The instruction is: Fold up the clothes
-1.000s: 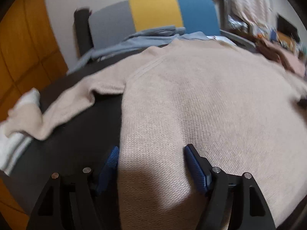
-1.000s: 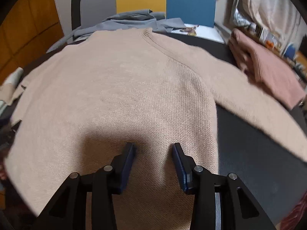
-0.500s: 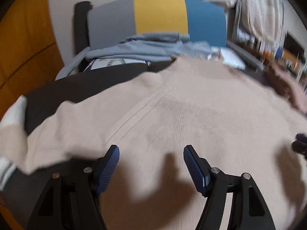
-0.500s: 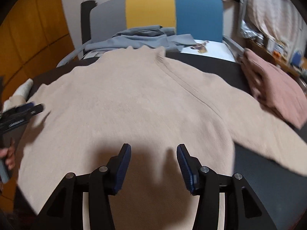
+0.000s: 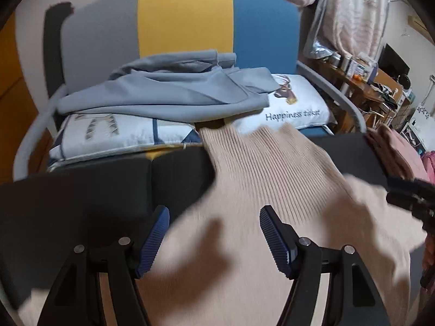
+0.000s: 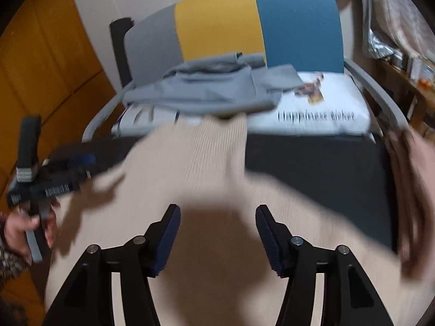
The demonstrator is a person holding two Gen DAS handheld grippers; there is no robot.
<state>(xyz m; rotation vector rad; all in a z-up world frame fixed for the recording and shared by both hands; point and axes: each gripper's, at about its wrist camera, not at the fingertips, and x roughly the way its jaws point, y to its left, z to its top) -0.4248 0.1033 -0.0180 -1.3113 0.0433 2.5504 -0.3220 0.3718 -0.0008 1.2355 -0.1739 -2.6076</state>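
A beige knit sweater [image 5: 272, 190] lies spread on the dark table [image 5: 81, 195], its ribbed neck end reaching the far edge by the chair. My left gripper [image 5: 212, 214] hovers open above the sweater's upper left part, with nothing between its blue pads. In the right wrist view the sweater [image 6: 206, 163] fills the middle. My right gripper [image 6: 217, 210] hangs over it with its jaws opening and nothing between them. Each gripper shows in the other's view: the right gripper [image 5: 391, 190] at the right edge, the left gripper [image 6: 78, 167] at the left, held by a hand [image 6: 16, 228].
Behind the table stands a chair with a grey, yellow and blue back [image 5: 185, 19]. On it lie a grey garment [image 5: 163, 92] and a white printed pillow [image 5: 293, 111]. A folded pink sweater [image 5: 394, 152] sits at the table's right. Cluttered shelves [image 5: 380, 87] stand far right.
Both grippers have moved forward over the sweater, from its body up to its neck end near the chair. The right gripper's jaws stand wider than before.
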